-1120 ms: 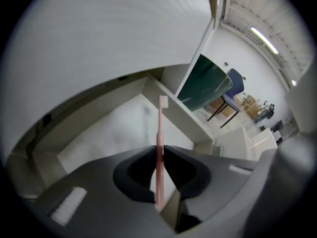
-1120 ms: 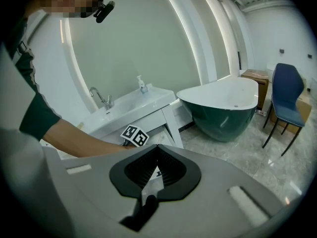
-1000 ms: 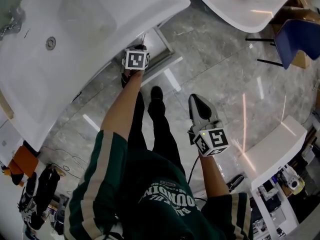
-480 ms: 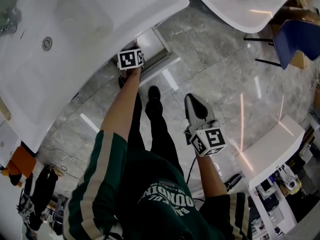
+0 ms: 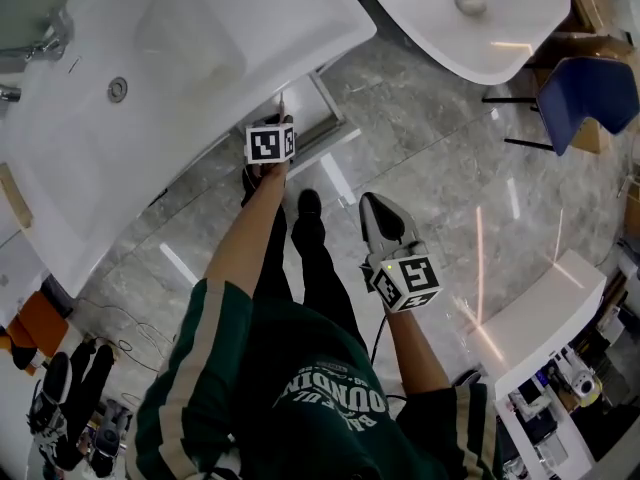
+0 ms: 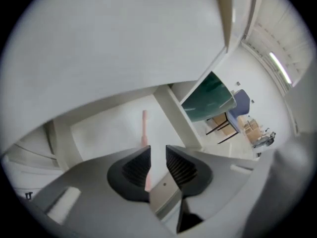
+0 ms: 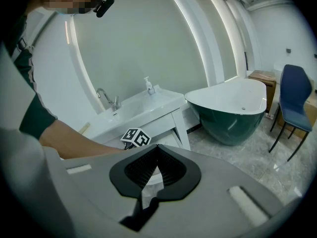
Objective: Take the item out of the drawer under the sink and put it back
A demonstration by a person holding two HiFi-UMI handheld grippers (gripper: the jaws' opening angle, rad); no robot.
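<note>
Hovering mid-frame, my left gripper (image 6: 158, 151) fingers have just been parting, released, with the pink stick (image 6: 144, 125) lying in the drawer (image 6: 104, 130) between them; right gripper (image 7: 157, 148) fingers clenched, empty.

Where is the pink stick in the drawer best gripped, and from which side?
Mid-length, from above through the open top of the drawer, pinching across its width: the pink stick is thin, seems to lie flat on the floor, and runs front to back.
</note>
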